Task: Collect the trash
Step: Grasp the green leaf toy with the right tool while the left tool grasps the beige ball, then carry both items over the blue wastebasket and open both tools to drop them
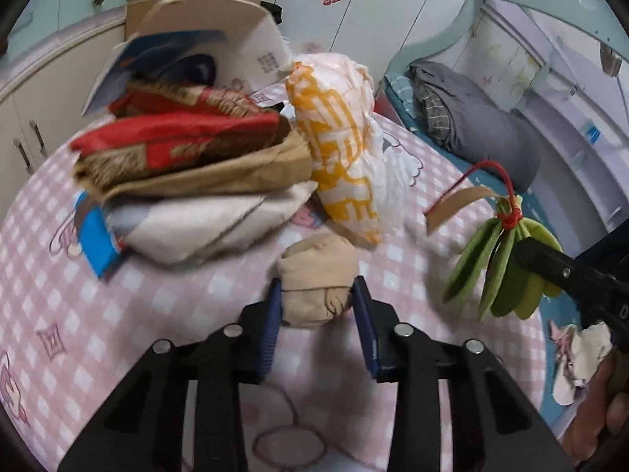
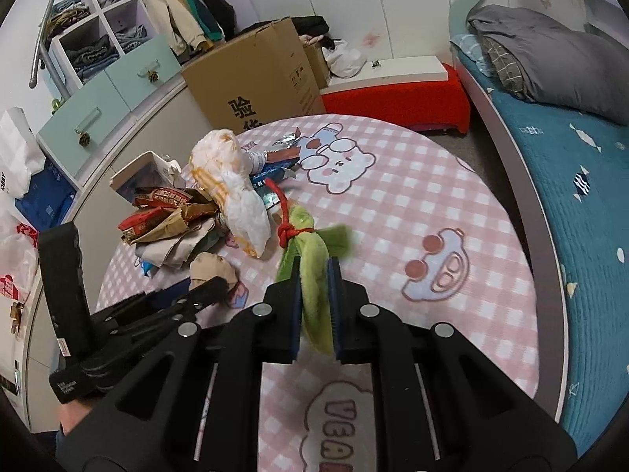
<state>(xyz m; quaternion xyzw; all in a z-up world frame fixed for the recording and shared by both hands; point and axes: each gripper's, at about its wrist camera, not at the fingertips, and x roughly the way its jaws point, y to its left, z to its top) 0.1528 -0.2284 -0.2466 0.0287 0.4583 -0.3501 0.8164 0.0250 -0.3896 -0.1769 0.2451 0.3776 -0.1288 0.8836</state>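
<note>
Two grippers over a pink checked rug.
Left gripper (image 1: 317, 299) fingers pinch a beige wad (image 1: 316, 275); right gripper (image 2: 315, 275) fingers pinch green leaves (image 2: 312, 271), lengthwise, pointing up-frame.

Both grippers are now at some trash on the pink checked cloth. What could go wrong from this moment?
1. The right gripper pinches only the leaf ends of the green leaf bundle; its red string and brown paper tag dangle and may snag the pile.
2. The left gripper has the beige wad between its pads; being soft and round, it may slip out.
</note>
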